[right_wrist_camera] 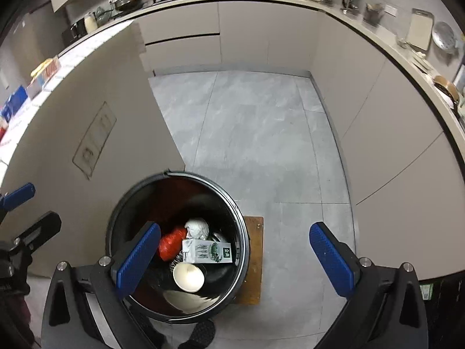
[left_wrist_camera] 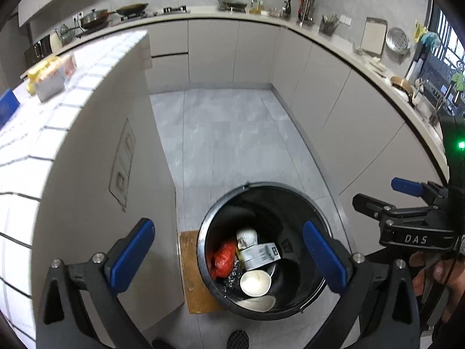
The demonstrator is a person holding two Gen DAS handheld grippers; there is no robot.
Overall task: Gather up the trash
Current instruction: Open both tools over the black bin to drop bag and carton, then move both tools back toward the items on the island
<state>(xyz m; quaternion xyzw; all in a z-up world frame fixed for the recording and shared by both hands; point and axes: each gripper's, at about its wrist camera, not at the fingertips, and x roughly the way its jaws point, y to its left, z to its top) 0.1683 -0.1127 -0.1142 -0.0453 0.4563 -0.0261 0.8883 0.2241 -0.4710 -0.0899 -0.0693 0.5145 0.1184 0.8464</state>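
Both grippers hung above a black round trash bin (left_wrist_camera: 293,203) that stood on the grey tiled floor (left_wrist_camera: 226,133), at the end of a beige kitchen island.

Left gripper (left_wrist_camera: 229,257): jaws stood wide apart, blue pads clear of everything, nothing between them but the view down into the bin. Right gripper (right_wrist_camera: 235,258): jaws likewise spread wide, nothing held. In the left wrist view the right gripper showed at the right edge, with a hand (left_wrist_camera: 436,270) on its grip.

The trash lay inside the bin, at the bottom. Noted there: a white milk carton (right_wrist_camera: 207,251) on its side, a crumpled red plastic bag (right_wrist_camera: 171,244) just beside the carton, a white crumpled wad (right_wrist_camera: 197,228) above the carton, and a white paper cup (right_wrist_camera: 189,276) lying with its mouth toward the camera. A pale curved piece, possibly a plate or lid, rested against the near wall of the bin; could not tell which.

A brown wooden board (right_wrist_camera: 252,258) lay flat on the floor, partly under the bin.

The tiled table (left_wrist_camera: 87,69) to the left carried a yellowish package (left_wrist_camera: 49,72), blurred. A counter along the far wall held pans and bottles, too small to detail.
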